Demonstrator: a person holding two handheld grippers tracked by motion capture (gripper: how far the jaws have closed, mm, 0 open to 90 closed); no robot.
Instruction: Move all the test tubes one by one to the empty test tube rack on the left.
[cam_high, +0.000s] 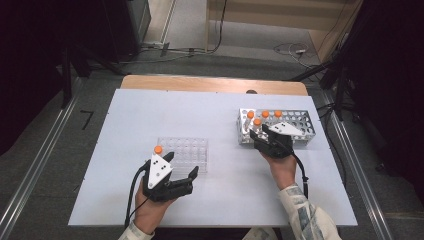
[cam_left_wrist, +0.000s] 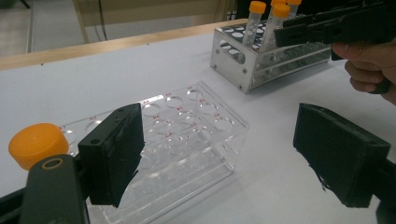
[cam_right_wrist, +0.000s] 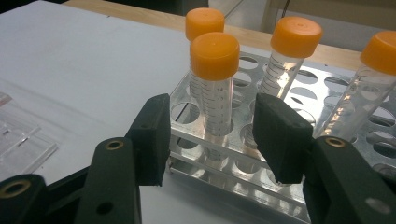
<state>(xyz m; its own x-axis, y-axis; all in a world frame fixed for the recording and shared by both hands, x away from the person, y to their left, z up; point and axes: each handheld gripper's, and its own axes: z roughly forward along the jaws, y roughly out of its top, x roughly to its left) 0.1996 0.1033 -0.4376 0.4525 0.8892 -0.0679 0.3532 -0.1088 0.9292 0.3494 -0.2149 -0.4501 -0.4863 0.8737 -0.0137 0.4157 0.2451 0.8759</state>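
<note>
The right gripper has its black fingers half spread either side of a clear plastic tube with an orange screw cap, not pressing it. That tube stands upright at the near edge of the perforated metal rack, at about two o'clock on the white tabletop, among three more like it. The left gripper has its fingers spread wide and empty beside the clear acrylic rack, where one orange-capped tube stands at the near left corner.
</note>
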